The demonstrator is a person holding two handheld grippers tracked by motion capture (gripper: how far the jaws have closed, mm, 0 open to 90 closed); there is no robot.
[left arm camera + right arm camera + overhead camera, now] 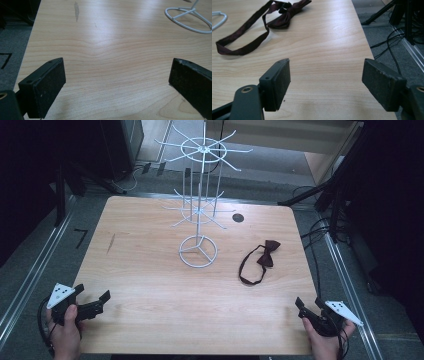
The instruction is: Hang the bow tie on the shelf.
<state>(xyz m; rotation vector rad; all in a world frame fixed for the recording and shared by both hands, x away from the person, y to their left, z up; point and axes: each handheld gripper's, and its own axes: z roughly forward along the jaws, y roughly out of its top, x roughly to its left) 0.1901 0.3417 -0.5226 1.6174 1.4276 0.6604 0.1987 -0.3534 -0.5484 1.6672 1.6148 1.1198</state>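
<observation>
A dark red bow tie (264, 256) with its strap looped lies on the wooden table (150, 270), right of centre; in the right gripper view the bow tie (284, 15) lies ahead and to the left. A white wire display stand (199, 195) with hooked arms rises at the table's middle back, its ring base (190, 18) at the top right of the left gripper view. My left gripper (92, 301) rests open at the near left corner. My right gripper (307, 306) is open at the near right corner. Both hold nothing.
A small dark round hole (238, 218) sits in the tabletop right of the stand. Black tripod legs and cables (325, 205) crowd the floor at the right edge. Metal rails (30, 275) run along the floor on both sides.
</observation>
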